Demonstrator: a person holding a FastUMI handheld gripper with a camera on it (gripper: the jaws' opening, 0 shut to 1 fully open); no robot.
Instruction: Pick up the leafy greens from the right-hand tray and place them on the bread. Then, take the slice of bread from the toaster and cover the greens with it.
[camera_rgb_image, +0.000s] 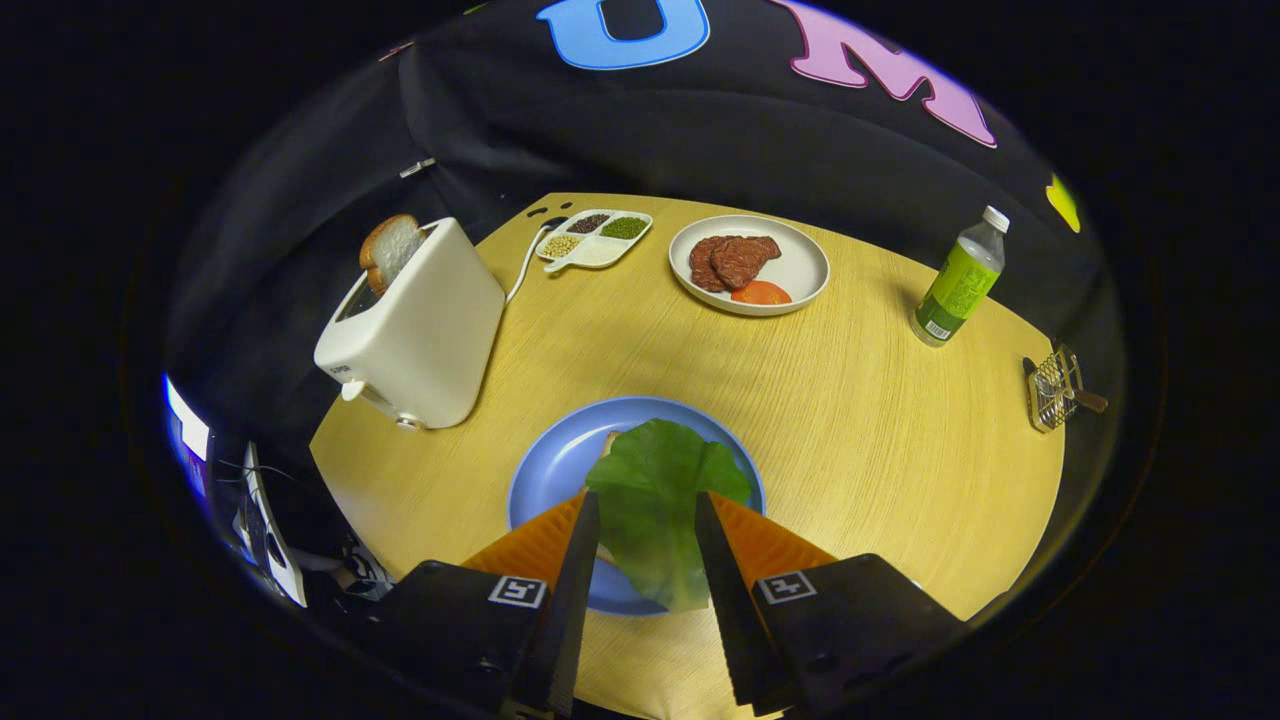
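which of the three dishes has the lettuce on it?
The blue plate, the dish nearest the gripper. The leaf lies on it between the open fingers. The white plate holds meat and tomato; the divided tray holds beans.

Green leaf (655, 500) seen at lower centre, spread flat over bread (608, 441), of which small corner is left visible at leaf's upper left. Bread slice (390, 250) seen upright in white toaster (420, 325), upper left.
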